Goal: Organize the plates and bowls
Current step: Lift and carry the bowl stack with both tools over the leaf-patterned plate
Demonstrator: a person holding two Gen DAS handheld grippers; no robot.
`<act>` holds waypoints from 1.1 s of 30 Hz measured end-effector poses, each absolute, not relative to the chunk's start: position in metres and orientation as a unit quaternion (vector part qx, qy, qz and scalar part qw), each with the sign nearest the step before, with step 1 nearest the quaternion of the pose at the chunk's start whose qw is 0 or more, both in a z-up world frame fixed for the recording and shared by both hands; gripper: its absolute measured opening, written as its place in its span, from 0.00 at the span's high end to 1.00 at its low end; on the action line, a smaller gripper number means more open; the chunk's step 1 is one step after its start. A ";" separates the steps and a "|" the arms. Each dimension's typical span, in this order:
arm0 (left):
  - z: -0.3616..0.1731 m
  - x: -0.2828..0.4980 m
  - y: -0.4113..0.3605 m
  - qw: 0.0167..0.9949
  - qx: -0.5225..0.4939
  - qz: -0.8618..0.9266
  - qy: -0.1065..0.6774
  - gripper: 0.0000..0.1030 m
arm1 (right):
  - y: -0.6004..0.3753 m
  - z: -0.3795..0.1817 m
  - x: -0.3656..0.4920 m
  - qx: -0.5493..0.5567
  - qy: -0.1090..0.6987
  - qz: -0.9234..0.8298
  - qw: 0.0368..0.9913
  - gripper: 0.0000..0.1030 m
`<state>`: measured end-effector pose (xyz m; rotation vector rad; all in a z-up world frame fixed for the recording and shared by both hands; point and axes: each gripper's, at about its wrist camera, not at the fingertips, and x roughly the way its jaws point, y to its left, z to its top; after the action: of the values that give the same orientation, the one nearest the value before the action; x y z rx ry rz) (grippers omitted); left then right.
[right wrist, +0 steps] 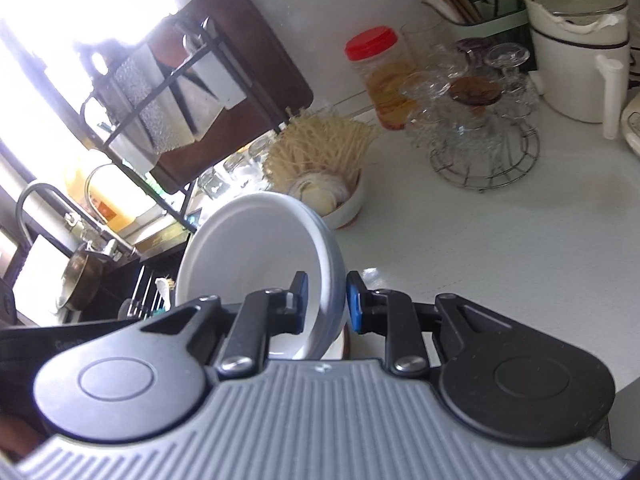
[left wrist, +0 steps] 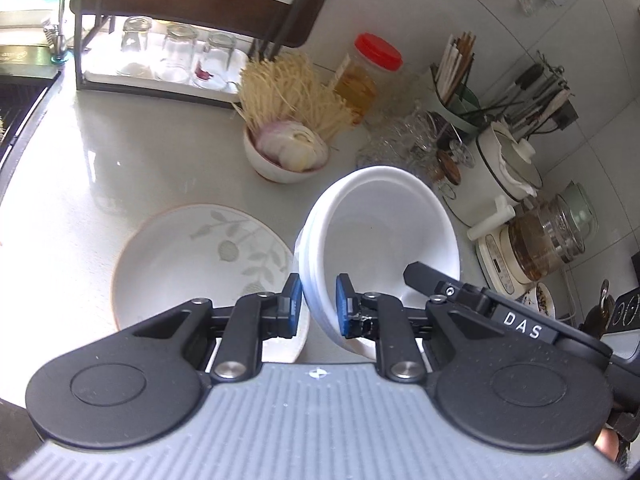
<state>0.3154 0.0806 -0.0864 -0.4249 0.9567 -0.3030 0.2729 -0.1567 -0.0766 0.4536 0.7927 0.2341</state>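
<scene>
Left wrist view has my left gripper (left wrist: 318, 304) with its fingers (left wrist: 345, 312) closed down onto the near rim of a white bowl (left wrist: 380, 232), one blue pad inside the wall, the other outside. The bowl hangs tilted above the bench (left wrist: 100, 168), mouth towards the camera, beside a leaf-patterned plate (left wrist: 192, 256) lying flat below. I judge the rim pinch is used because the wall is the only thin edge the narrow fingers can span, and the tilt follows from holding it by one side.

Right wrist view shows my right gripper (right wrist: 326, 304) nipping another white bowl (right wrist: 256, 248) the same way, fingers nearly together across its rim; it is lifted clear and leans left. Whether these two bowls are separate or nested I cannot tell for certain; the left one shows stepped edges, like a stack.

Behind stand a small bowl of sliced onion and enoki mushrooms (left wrist: 288, 152) and a red-lidded jar (left wrist: 360, 80); I would keep clear of both.

Only readable writing: "DAS" (left wrist: 522, 324) on the other gripper's arm.
</scene>
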 end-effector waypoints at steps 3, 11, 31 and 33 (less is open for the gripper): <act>-0.090 0.324 0.097 0.855 -0.206 -0.141 0.455 0.80 | -0.141 -0.082 0.282 0.218 0.395 0.118 0.885 0.77; -0.112 0.347 0.131 0.845 -0.196 -0.133 0.479 0.80 | -0.099 -0.098 0.300 0.183 0.423 0.114 0.880 0.77; -0.172 0.374 0.152 0.816 -0.170 -0.144 0.533 0.79 | -0.058 -0.149 0.323 0.120 0.495 0.085 0.856 0.76; -0.173 0.376 0.151 0.816 -0.165 -0.146 0.534 0.79 | -0.058 -0.150 0.324 0.121 0.495 0.084 0.856 0.75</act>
<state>0.3758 0.1510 -0.1733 -0.3528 1.1388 -0.3110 0.3240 -0.0582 -0.1503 0.2540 1.0410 0.1762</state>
